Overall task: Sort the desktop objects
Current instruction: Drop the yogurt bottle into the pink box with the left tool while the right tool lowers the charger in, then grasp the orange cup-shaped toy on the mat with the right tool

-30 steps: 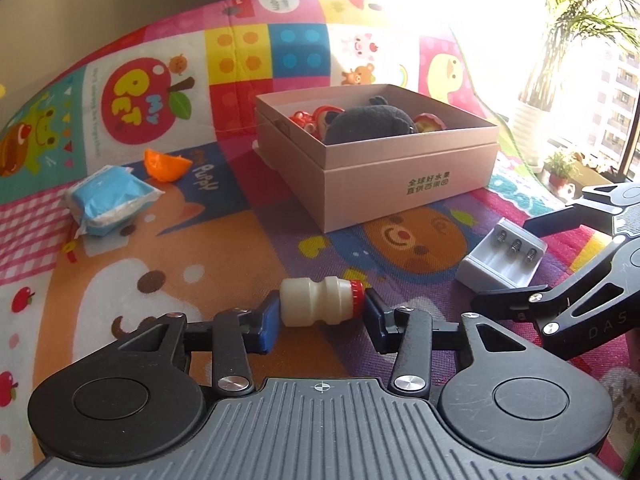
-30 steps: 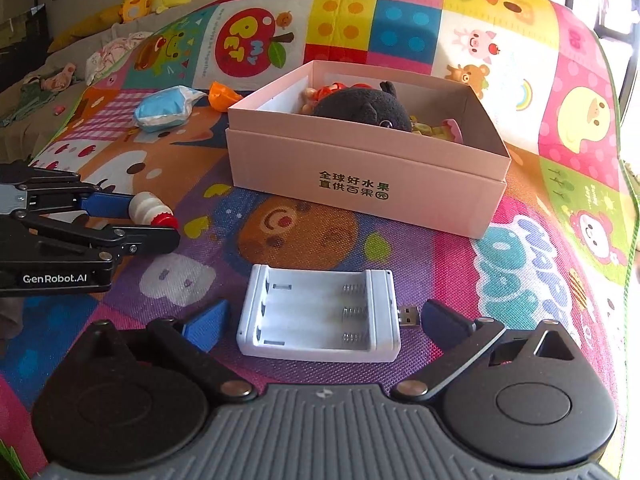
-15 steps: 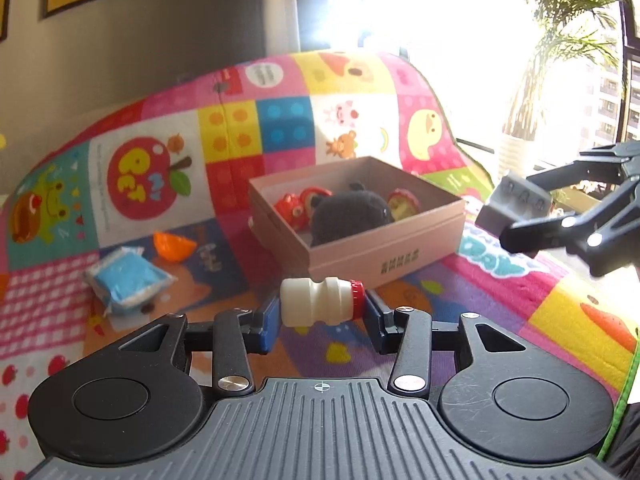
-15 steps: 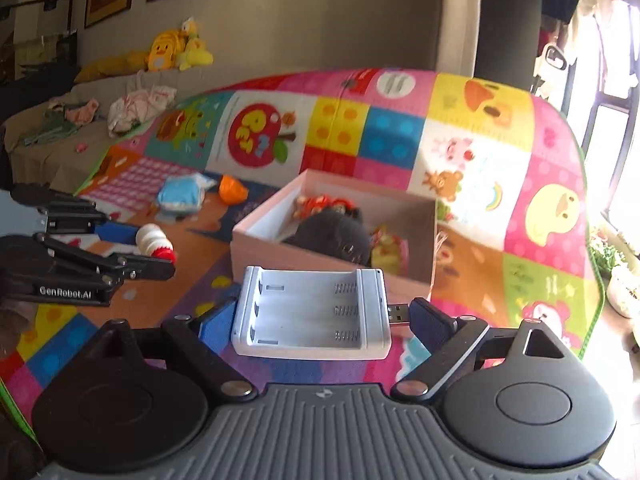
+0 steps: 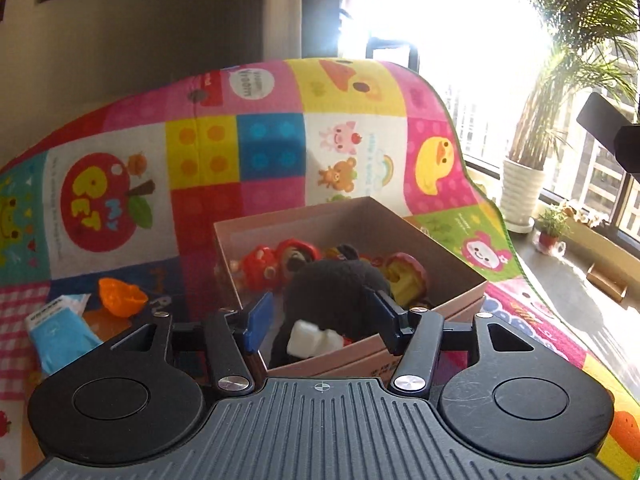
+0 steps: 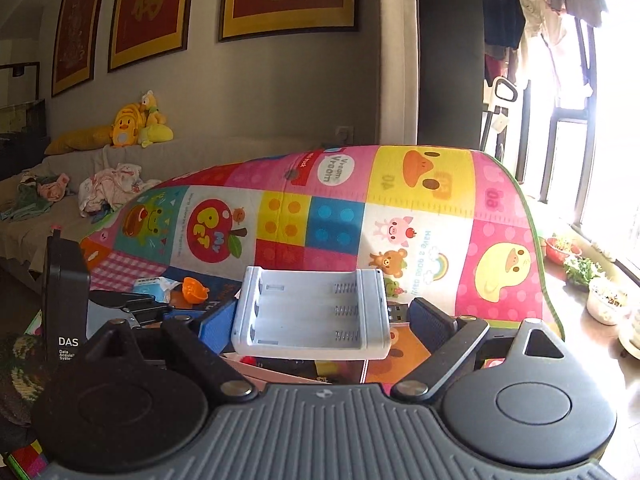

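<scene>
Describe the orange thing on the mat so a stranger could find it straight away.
Start at the pink cardboard box of toys on the colourful play mat. Look left of the box, below the red apple picture: the orange bowl-like piece lies there on a dark blue patch. Beside it lies a blue and white packet; the piece alone is bright orange and hollow.

Bottle blurred, mid-fall over box. Box mostly hidden behind charger in right view. Blue pack half behind gripper body.
</scene>
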Available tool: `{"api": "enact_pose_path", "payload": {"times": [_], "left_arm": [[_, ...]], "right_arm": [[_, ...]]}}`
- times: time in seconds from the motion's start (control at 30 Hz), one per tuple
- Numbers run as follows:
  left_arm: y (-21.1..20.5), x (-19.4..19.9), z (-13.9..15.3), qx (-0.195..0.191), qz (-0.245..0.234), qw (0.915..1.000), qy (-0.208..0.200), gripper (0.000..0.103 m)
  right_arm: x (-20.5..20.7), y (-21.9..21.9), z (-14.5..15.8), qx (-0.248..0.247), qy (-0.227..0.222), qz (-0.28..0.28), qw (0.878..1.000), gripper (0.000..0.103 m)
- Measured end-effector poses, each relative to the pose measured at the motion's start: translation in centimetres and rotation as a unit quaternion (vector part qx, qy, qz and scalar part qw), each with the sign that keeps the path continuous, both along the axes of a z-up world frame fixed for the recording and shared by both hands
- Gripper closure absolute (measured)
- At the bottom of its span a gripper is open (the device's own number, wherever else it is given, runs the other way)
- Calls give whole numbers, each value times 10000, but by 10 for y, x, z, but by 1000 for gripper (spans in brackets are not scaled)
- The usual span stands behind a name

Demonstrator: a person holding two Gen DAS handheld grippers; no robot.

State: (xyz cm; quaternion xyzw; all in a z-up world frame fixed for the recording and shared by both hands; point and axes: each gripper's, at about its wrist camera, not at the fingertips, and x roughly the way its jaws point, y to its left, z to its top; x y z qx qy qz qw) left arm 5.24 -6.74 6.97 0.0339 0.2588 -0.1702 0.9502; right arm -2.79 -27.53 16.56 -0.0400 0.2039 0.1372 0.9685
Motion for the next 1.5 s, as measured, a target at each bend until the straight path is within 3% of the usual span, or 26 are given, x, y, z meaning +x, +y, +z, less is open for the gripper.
{"api": "enact_pose_path", "payload": {"times": [0.07, 0.13, 0.27, 0.37, 0.57, 0.7, 0.8, 0.93, 1.07, 1.23, 1.3, 1.4, 1.5], "left_arm": [[6, -14, -3, 53, 0, 10000, -52, 26], [15, -27, -5, 71, 25, 10000, -29, 23], [34, -49, -9, -103, 46, 9993, 347, 8], [47, -61, -13, -268, 29, 9980, 570, 7], [68, -71, -18, -504, 234, 9968, 575, 6], [82, -69, -27, -517, 434, 9956, 653, 5], [98, -69, -33, -567, 708, 9938, 640, 3], [117, -67, -37, -590, 1128, 9905, 526, 3], [133, -65, -39, -535, 1565, 9855, 380, 3], [157, -63, -47, -504, 2113, 9755, 359, 3], [163, -62, -52, -567, 2164, 9736, 452, 3], [167, -63, -62, -669, 2099, 9734, 633, 3], [170, -65, -61, -808, 2080, 9731, 568, 2]], "right_arm": [[5, 1, -1, 21, 86, -19, 10000, 12], [17, 4, -2, 61, 240, -13, 9997, 12], [59, 17, -6, 76, 717, 12, 9974, 12], [104, 30, -16, 71, 1161, -98, 9932, 12], [195, 50, -60, 251, 2125, -720, 9742, 12], [228, 57, -86, 142, 2339, -963, 9674, 12], [233, 64, -90, -103, 2326, -1113, 9661, 3], [231, 78, -82, -136, 2282, -1005, 9683, 3], [226, 111, -73, -123, 2205, -583, 9736, 3], [225, 183, -79, -274, 2230, 93, 9744, 2], [230, 214, -84, -283, 2297, 332, 9723, 2], [247, 256, -94, -280, 2594, 609, 9634, 12], [265, 285, -108, -316, 2732, 506, 9601, 14]]}}
